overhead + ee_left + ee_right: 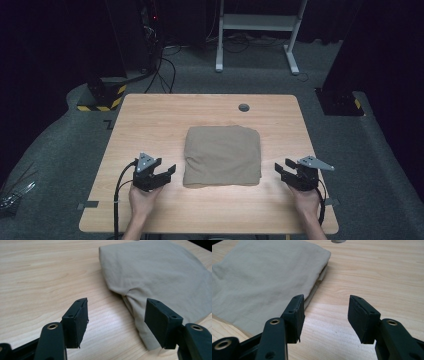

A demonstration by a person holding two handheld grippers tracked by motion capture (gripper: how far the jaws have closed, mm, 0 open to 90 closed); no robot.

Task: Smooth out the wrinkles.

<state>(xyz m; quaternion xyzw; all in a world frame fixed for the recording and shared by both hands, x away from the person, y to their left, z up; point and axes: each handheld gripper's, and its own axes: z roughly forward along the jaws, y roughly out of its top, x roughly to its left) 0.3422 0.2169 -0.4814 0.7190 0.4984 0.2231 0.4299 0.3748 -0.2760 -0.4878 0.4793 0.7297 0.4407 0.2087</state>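
A folded tan cloth [222, 156] lies flat at the middle of a light wooden tabletop [150, 115], its layered edges stacked toward the person's side. A person's two hands reach in from the near edge, each carrying a black two-jaw tool. The left tool [170, 172] sits just beside the cloth's near left corner, jaws spread apart with nothing between them; in the left gripper view its pads [78, 322] frame bare wood, and the cloth's bunched corner [140, 315] lies close ahead of the right-hand pad. The right tool [281, 169] rests near the cloth's near right corner, likewise released and empty; the right gripper view shows its jaws open over the wood, the cloth's folded edge [319, 280] just ahead of one pad. Neither tool touches the fabric. A small round grey grommet [243, 107] is set in the tabletop's far side, well apart from the cloth
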